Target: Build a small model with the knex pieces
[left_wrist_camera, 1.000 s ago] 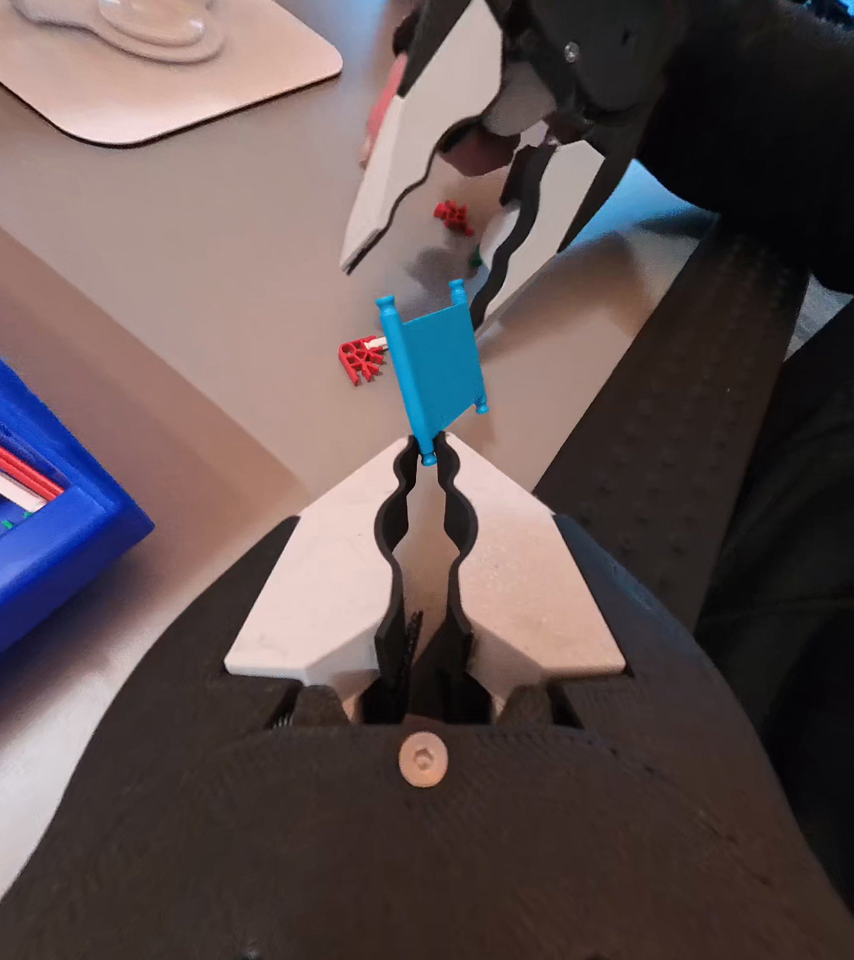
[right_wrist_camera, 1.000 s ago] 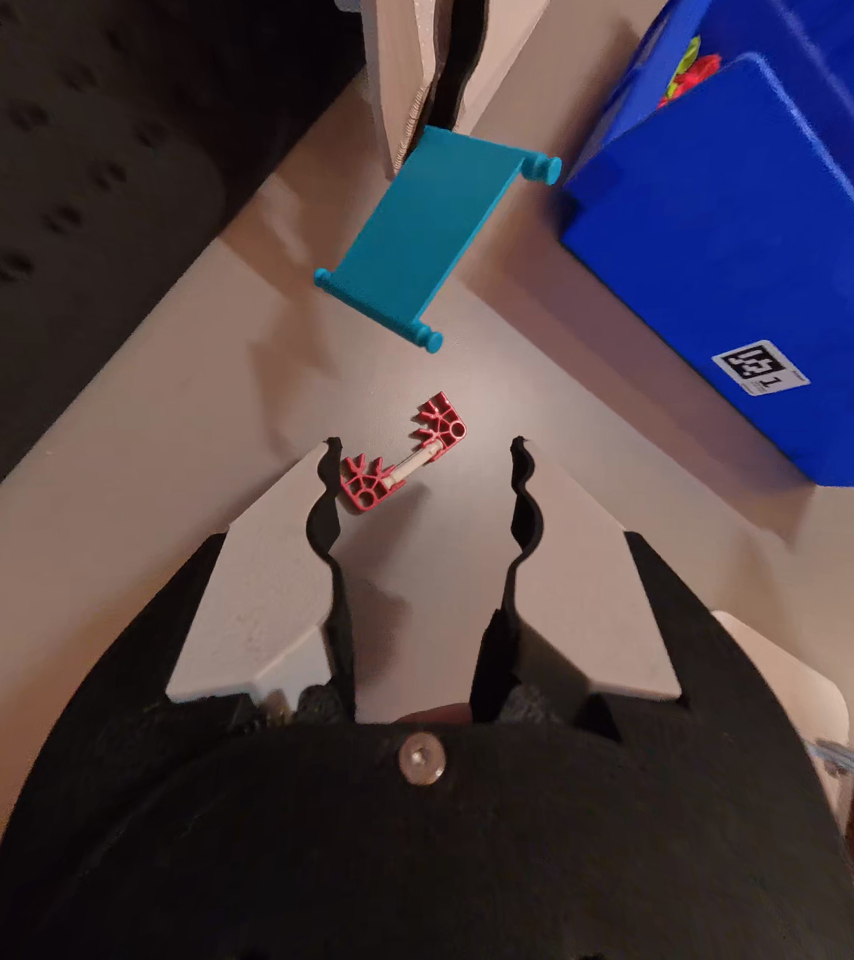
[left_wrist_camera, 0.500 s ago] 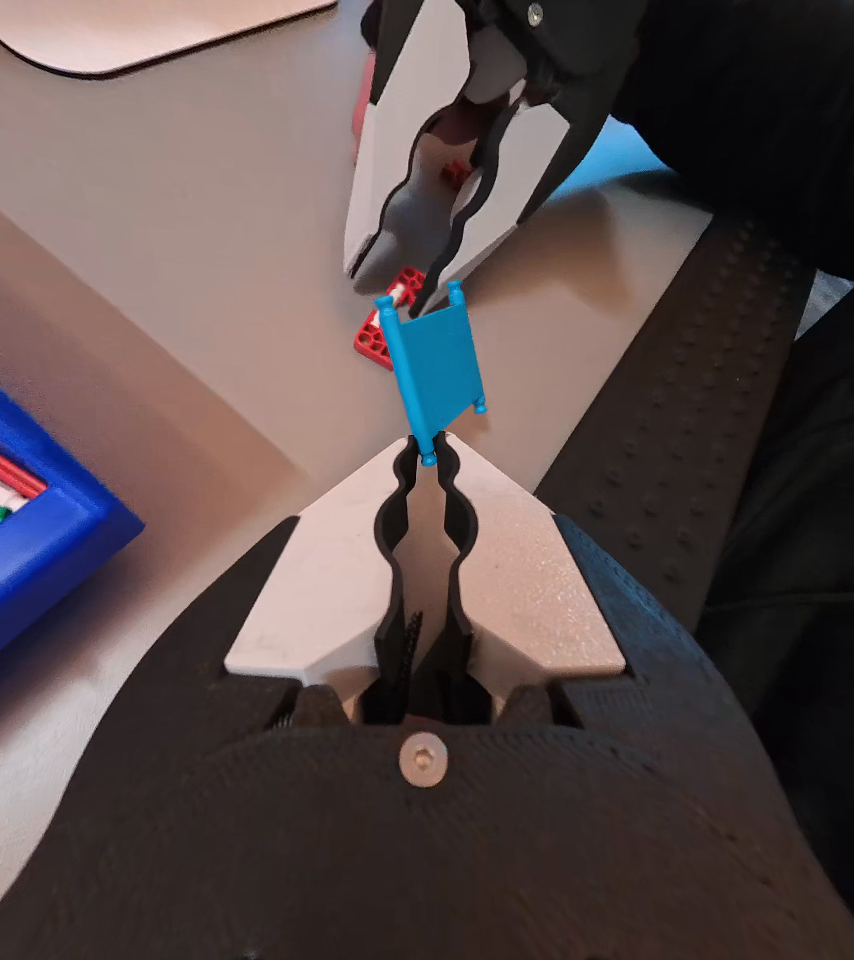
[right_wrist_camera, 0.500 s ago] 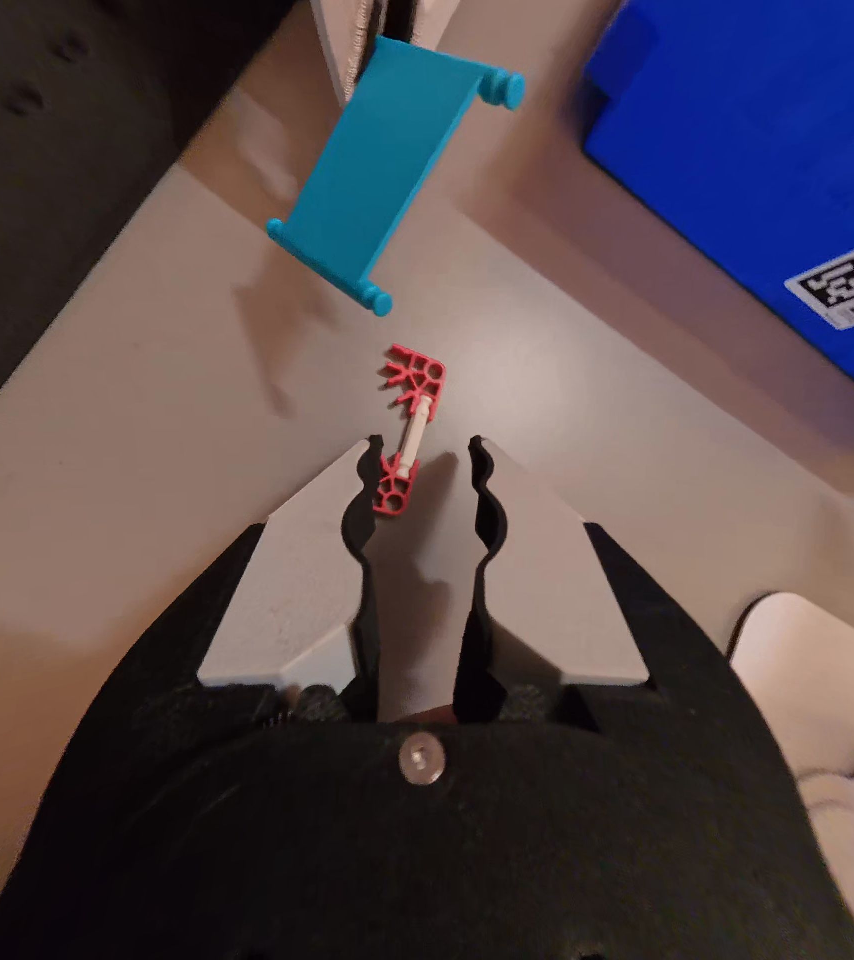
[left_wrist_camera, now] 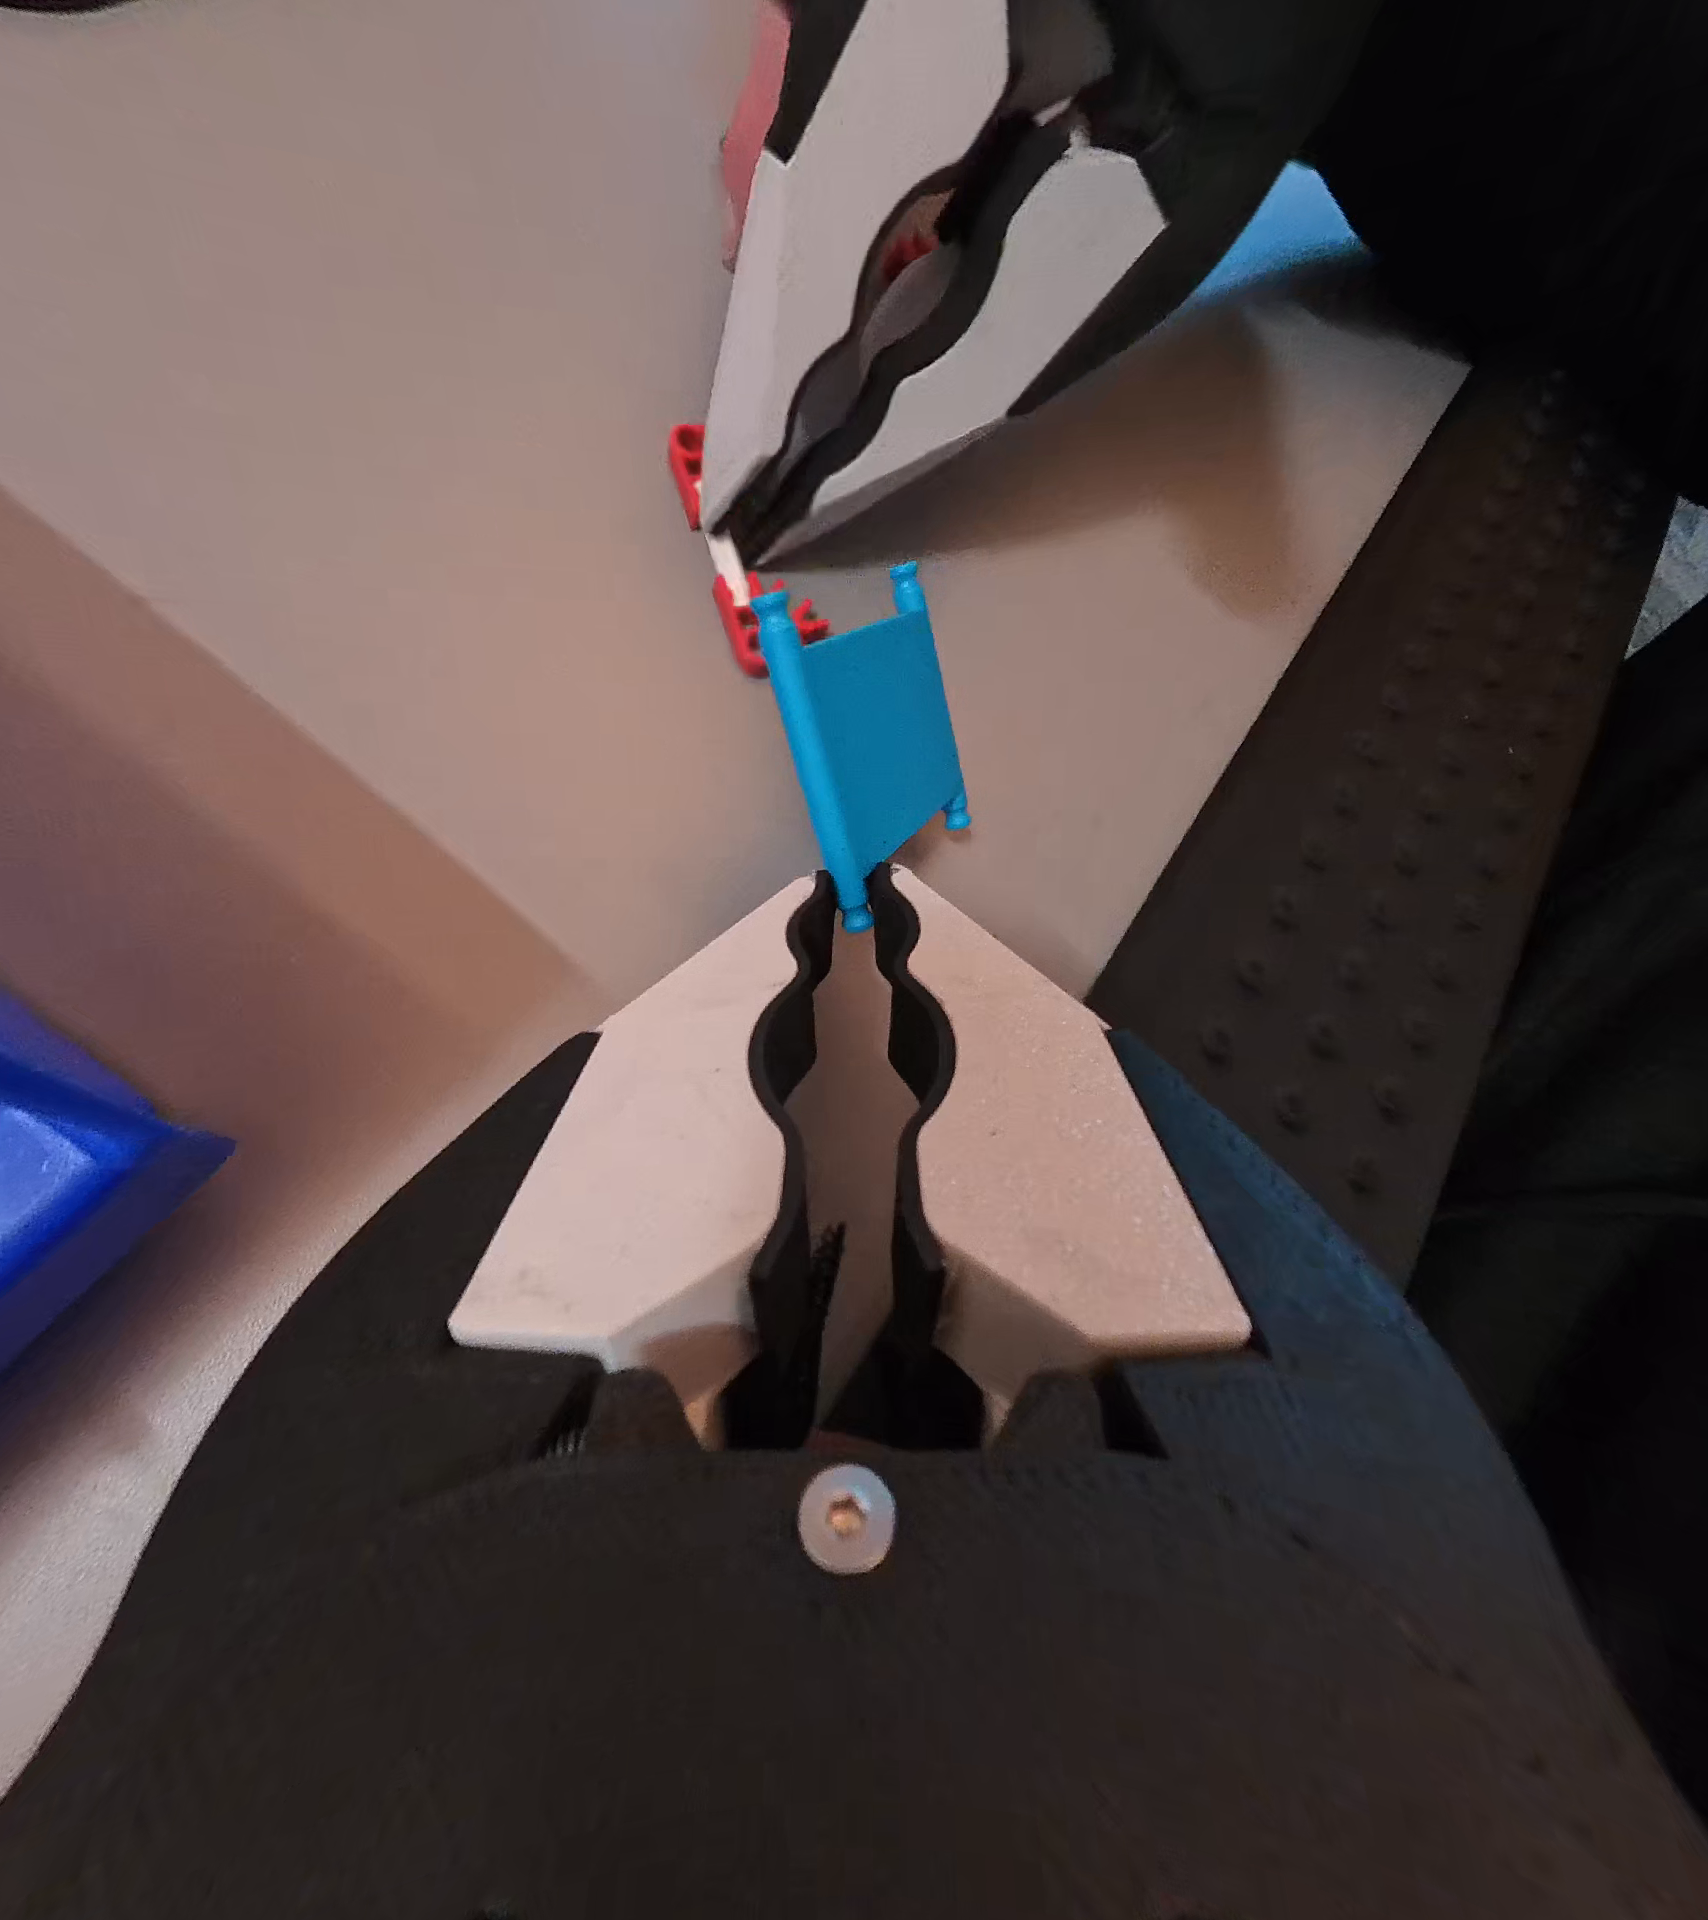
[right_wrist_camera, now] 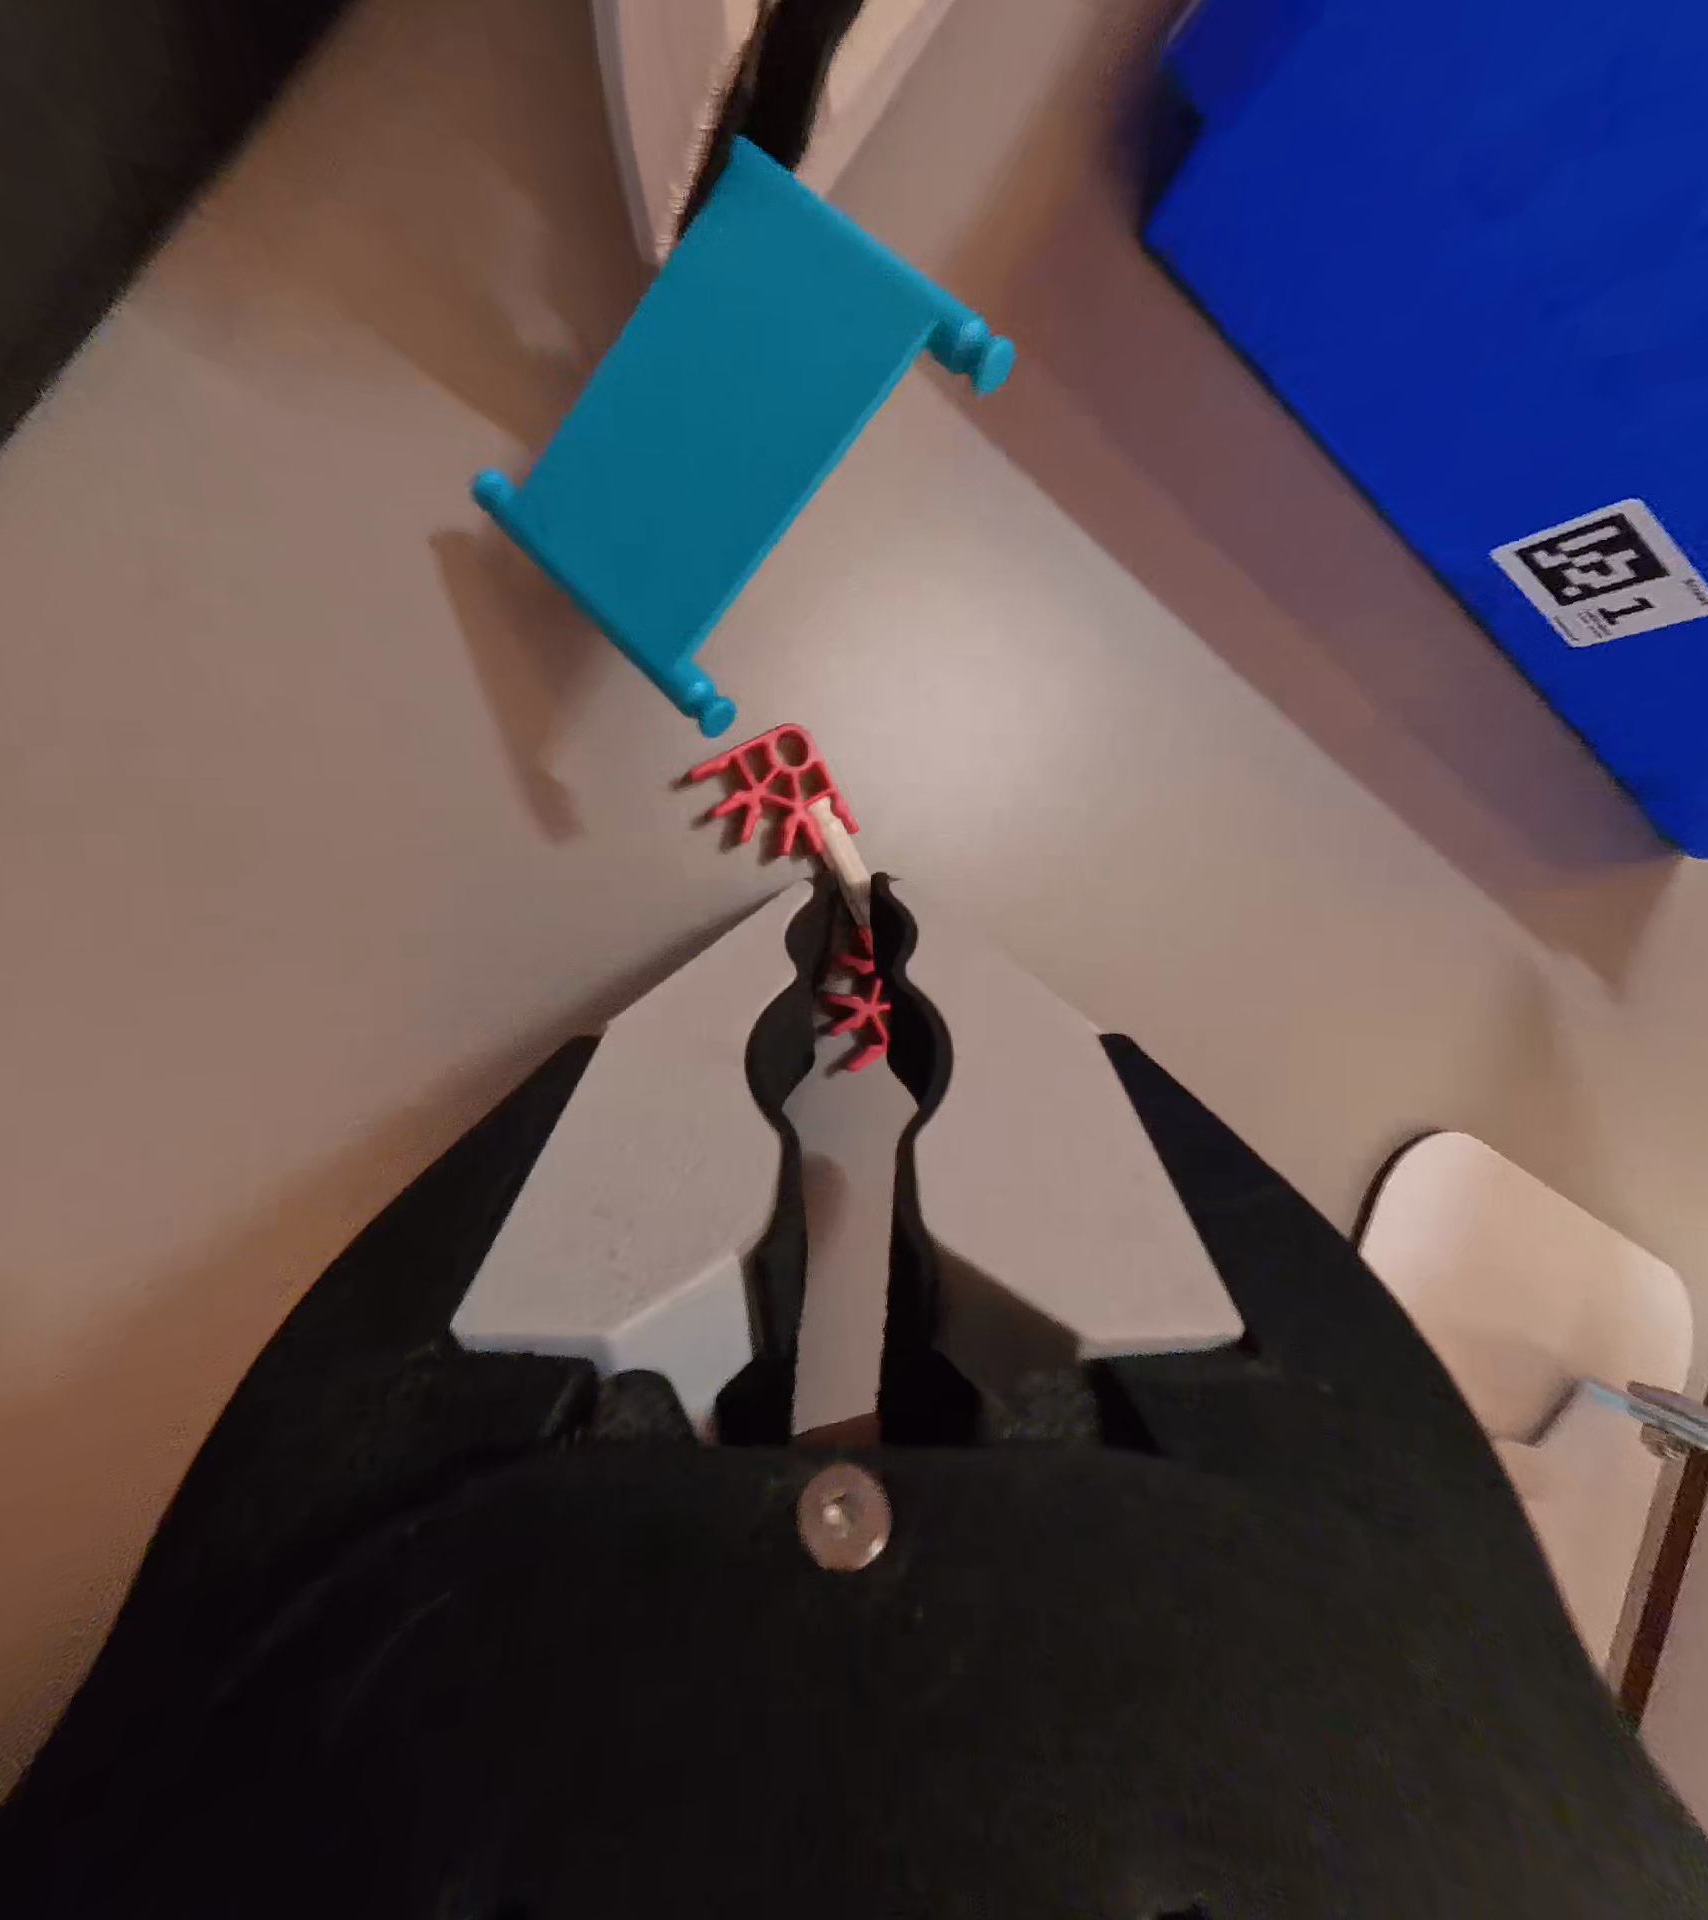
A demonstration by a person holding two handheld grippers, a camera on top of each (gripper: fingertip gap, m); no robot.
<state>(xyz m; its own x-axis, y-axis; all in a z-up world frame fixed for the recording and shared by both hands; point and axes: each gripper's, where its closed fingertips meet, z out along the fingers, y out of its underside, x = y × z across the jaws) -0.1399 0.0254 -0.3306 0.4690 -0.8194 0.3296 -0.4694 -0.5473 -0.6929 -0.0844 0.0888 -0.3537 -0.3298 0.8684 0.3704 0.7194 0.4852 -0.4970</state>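
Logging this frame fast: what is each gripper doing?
Left gripper: shut on the blue panel.
Right gripper: shut on the red and white piece.

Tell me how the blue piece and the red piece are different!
The blue piece is a flat, solid panel; the red piece is two spiky little shapes joined by a white rod. The blue one is bigger. The left claw pinches the blue piece, the right claw the red. Both are held shut.

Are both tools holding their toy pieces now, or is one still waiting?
Both have one. The left tool is shut on the blue panel, held up off the table. The right tool is shut on the red-and-white piece. The two pieces sit close but aren't joined.
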